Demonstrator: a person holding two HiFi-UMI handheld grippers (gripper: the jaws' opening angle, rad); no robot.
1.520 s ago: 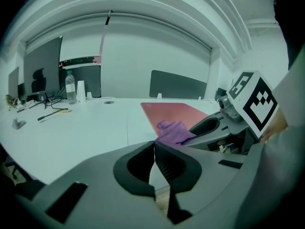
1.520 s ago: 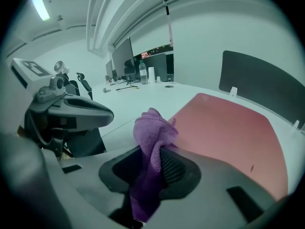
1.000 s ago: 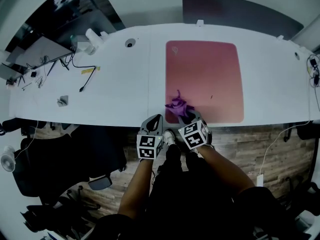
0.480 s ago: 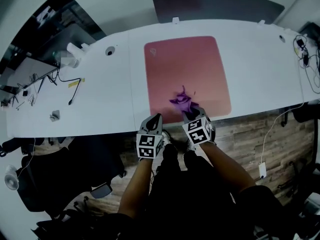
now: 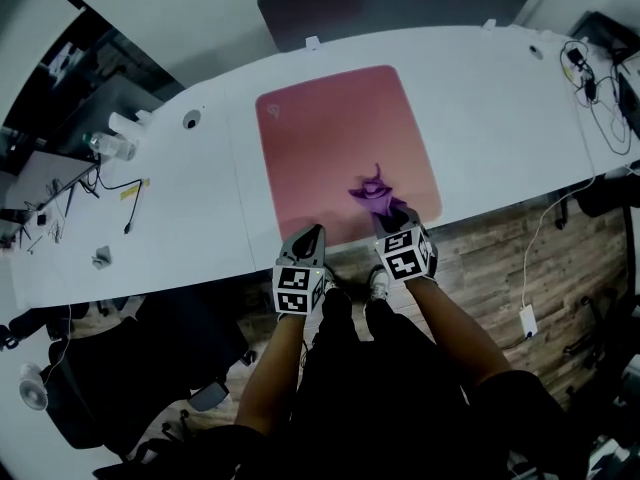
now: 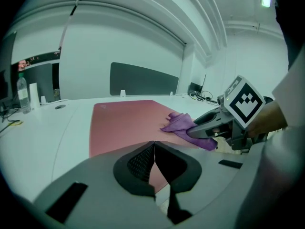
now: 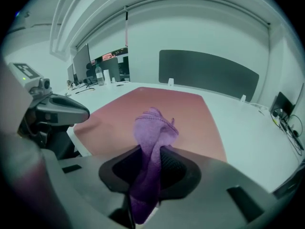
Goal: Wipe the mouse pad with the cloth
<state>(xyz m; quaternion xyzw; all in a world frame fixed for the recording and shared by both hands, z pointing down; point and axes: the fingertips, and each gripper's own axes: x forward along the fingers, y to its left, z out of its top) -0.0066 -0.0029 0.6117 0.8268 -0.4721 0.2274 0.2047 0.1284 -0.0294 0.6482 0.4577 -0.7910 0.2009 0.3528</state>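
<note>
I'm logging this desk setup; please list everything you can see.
mouse pad: one, pink, mid-table.
cloth: one, purple, bunched on the pad's near right part.
table: one, white.
panel: one, dark grey, behind the table.
bottle: one, clear, table's left end.
cables: several, black, both table ends.
floor: wood, below.
left gripper: one, grey, shut and empty, near the pad's edge.
right gripper: one, grey, shut on the cloth.
forearms: two, behind the grippers.

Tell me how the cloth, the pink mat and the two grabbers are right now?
right gripper: shut on the cloth.
left gripper: shut, empty.
cloth: bunched up, sticking out of the jaws.
mouse pad: lying flat on the table.
bottle: standing upright.
</note>
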